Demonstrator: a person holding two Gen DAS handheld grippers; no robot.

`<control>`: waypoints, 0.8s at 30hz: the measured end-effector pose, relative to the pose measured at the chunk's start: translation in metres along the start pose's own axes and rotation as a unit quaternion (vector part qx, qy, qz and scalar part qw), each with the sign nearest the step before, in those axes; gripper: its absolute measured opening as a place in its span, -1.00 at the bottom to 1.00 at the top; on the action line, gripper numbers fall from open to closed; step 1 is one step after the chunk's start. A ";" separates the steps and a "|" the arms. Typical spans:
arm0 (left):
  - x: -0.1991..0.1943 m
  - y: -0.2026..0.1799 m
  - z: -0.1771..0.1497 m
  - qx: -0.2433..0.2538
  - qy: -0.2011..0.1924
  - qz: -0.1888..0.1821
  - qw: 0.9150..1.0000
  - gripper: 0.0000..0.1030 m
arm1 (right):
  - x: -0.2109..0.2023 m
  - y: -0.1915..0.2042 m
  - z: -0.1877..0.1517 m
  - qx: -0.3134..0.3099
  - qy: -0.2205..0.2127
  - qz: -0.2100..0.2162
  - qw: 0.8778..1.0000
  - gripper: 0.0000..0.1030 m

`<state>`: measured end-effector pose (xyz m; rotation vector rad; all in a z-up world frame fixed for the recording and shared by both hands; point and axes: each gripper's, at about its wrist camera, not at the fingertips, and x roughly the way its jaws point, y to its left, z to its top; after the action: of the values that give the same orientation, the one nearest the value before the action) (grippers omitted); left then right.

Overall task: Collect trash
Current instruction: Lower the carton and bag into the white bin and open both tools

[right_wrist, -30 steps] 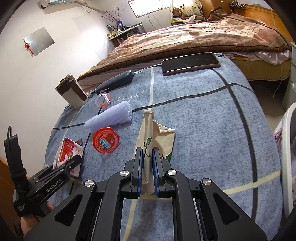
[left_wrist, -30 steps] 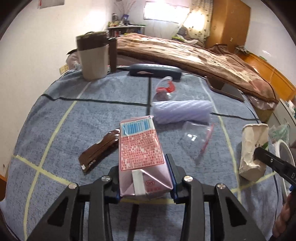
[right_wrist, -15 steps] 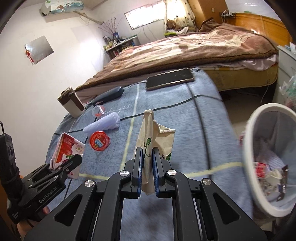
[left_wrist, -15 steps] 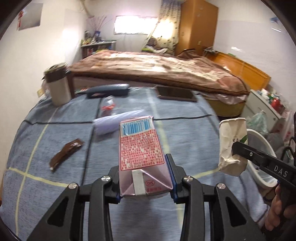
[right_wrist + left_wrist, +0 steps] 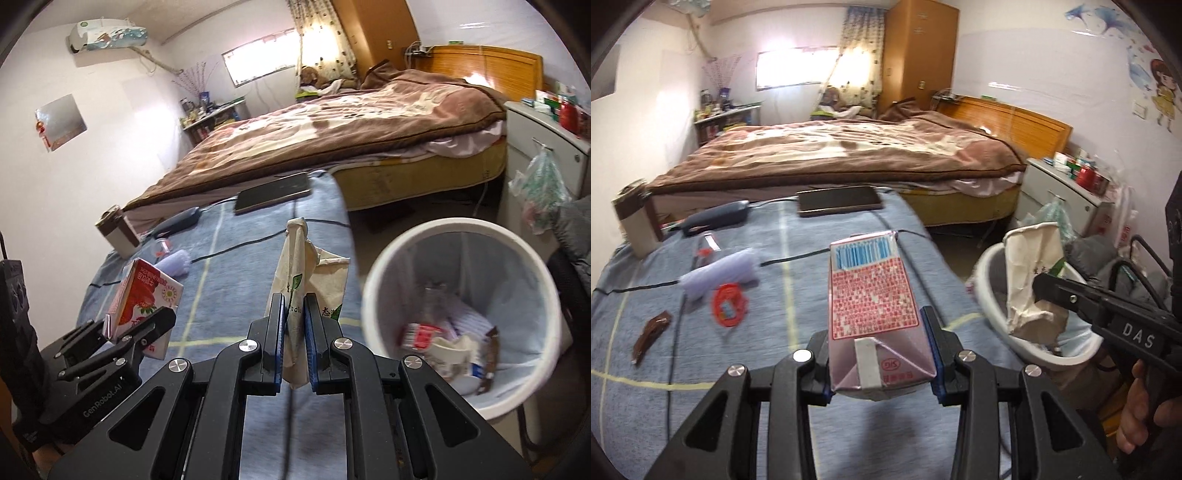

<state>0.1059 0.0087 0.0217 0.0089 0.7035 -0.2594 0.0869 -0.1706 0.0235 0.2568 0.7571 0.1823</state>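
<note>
Both tongs loaded, held clear of the blue cloth beside the white bin.

The pink milk carton (image 5: 873, 314) sits upright between the pads of the left gripper (image 5: 879, 363), clamped at its lower end. The crumpled cream paper bag (image 5: 306, 284) is pinched flat in the right gripper (image 5: 294, 345), jaws nearly together. The white bin (image 5: 384, 277), already holding rubbish, lies just right of the right tongs. Ahead and left of the left tongs, on the blue cloth (image 5: 820, 273): a red lid (image 5: 729, 304), a lilac roll (image 5: 720, 271) and a brown wrapper (image 5: 652, 332). Farther ahead lies a dark phone (image 5: 838, 199).
</note>
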 end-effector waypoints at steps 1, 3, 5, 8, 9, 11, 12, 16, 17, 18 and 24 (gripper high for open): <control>0.001 -0.007 0.001 0.004 0.000 -0.004 1.000 -0.23 | -0.002 -0.003 0.000 0.001 -0.001 -0.004 1.000 -0.76; 0.004 -0.019 0.003 0.014 0.000 -0.015 1.000 -0.23 | -0.008 -0.014 -0.001 0.006 -0.005 -0.013 1.000 -0.76; 0.007 -0.033 0.005 0.024 -0.001 -0.026 0.999 -0.23 | -0.014 -0.025 -0.001 0.011 -0.007 -0.022 1.000 -0.76; 0.012 -0.051 0.007 0.037 0.001 -0.039 0.999 -0.23 | -0.019 -0.038 -0.002 0.019 -0.010 -0.035 0.999 -0.76; 0.015 -0.058 0.008 0.041 0.004 -0.045 0.998 -0.23 | -0.021 -0.044 -0.002 0.024 -0.010 -0.040 0.999 -0.76; 0.019 -0.070 0.009 0.047 0.006 -0.056 0.997 -0.23 | -0.024 -0.052 -0.003 0.030 -0.011 -0.049 0.998 -0.76; 0.021 -0.078 0.008 0.054 0.007 -0.061 0.997 -0.23 | -0.025 -0.058 -0.003 0.034 -0.011 -0.055 0.998 -0.76; 0.029 -0.102 0.008 0.069 0.015 -0.081 0.994 -0.23 | -0.027 -0.076 -0.003 0.046 -0.008 -0.072 0.996 -0.76; 0.032 -0.108 0.009 0.072 0.017 -0.087 0.993 -0.23 | -0.028 -0.080 -0.002 0.049 -0.007 -0.075 0.996 -0.76; 0.035 -0.113 0.009 0.075 0.021 -0.089 0.993 -0.23 | -0.028 -0.085 -0.002 0.054 -0.007 -0.078 0.995 -0.76; 0.049 -0.138 0.008 0.090 0.031 -0.100 0.990 -0.23 | -0.026 -0.106 -0.003 0.059 0.004 -0.096 0.994 -0.76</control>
<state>0.1141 -0.1368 0.0068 0.1201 0.7418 -0.5168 0.0741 -0.2781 0.0070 0.2933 0.7971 -0.0437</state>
